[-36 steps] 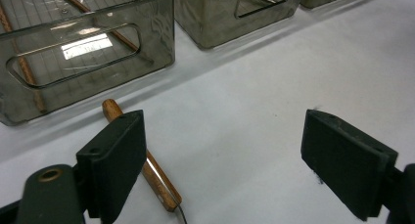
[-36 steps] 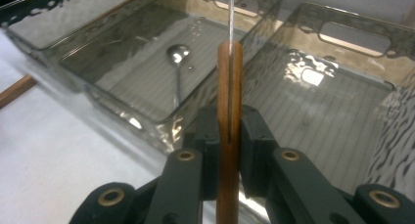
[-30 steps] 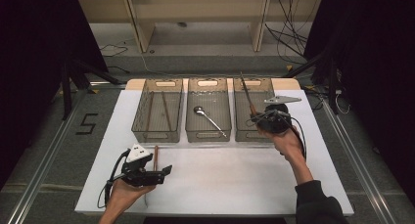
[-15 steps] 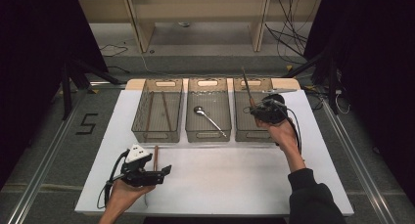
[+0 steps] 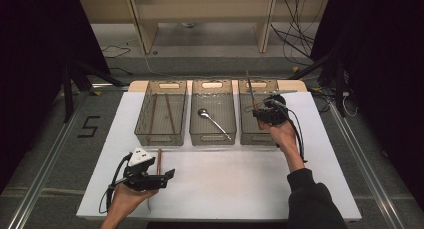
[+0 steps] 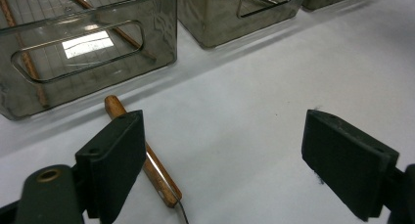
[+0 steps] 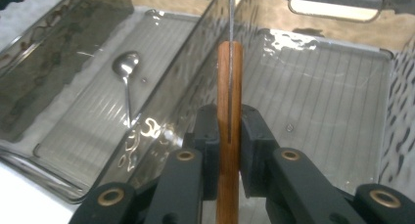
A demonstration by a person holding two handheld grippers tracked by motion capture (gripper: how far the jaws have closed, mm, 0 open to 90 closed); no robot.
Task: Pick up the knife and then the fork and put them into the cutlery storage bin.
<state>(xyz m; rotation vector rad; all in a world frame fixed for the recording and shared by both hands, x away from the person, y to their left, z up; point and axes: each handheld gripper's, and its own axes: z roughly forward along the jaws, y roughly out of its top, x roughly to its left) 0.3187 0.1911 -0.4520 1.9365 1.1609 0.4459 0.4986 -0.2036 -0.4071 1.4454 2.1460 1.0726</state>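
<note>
My right gripper (image 5: 261, 112) is shut on the wooden handle of a utensil (image 5: 250, 91) and holds it over the right clear bin (image 5: 256, 139). In the right gripper view the handle (image 7: 229, 87) stands between the jaws of this gripper (image 7: 229, 136), and its thin metal end points away above the bin's wall. At the table's near left my left gripper (image 5: 165, 176) is open. A second wood-handled utensil (image 5: 159, 159) lies on the white table beside it. The left gripper view shows that handle (image 6: 142, 158) next to the left jaw of the wide-open gripper (image 6: 225, 160).
Three clear bins stand in a row at the back. Thin wooden sticks lie in the left bin (image 5: 161, 138), and a metal spoon (image 5: 212, 120) in the middle bin (image 5: 212, 139). A white table (image 5: 225, 184) spreads in front. Cables lie on the floor behind.
My right hand has shifted a little away and to the left over the right bin, with the utensil still gripped. The left hand has stayed put.
</note>
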